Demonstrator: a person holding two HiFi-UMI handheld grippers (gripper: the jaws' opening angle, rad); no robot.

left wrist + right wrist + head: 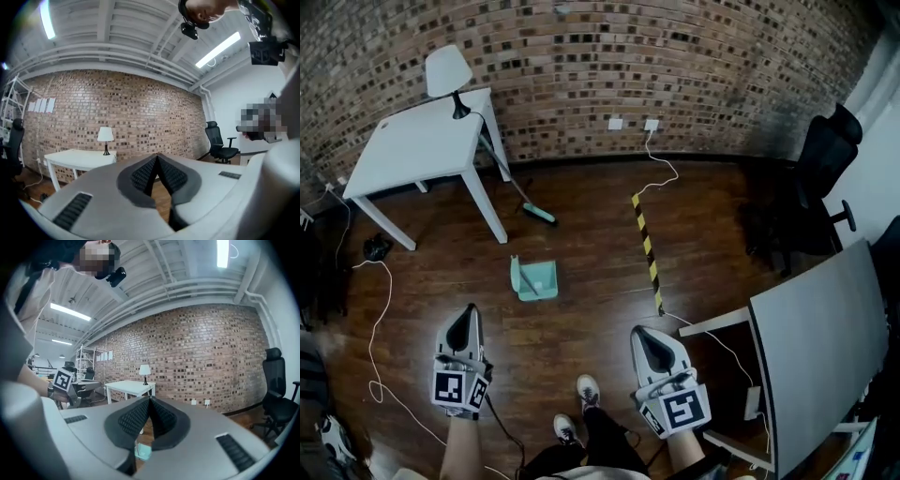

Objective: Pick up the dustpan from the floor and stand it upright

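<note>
A mint-green dustpan [532,279] lies flat on the wooden floor, ahead of me and between my two grippers. A sliver of that dustpan [143,452] shows through the gap below the right jaws. My left gripper [470,313] is held up at the lower left, shut and empty, pointing level at the brick wall. My right gripper [646,336] is at the lower right, also shut with nothing in it. In the gripper views, the left gripper [156,158] and the right gripper [149,401] each show both pads pressed together.
A green-headed broom [523,200] leans on a white table [422,141] that carries a lamp [448,73]. Yellow-black floor tape [647,248] runs right of the dustpan. A white cable [377,319] trails at the left. A grey desk [811,342] and black office chair [820,159] stand at the right.
</note>
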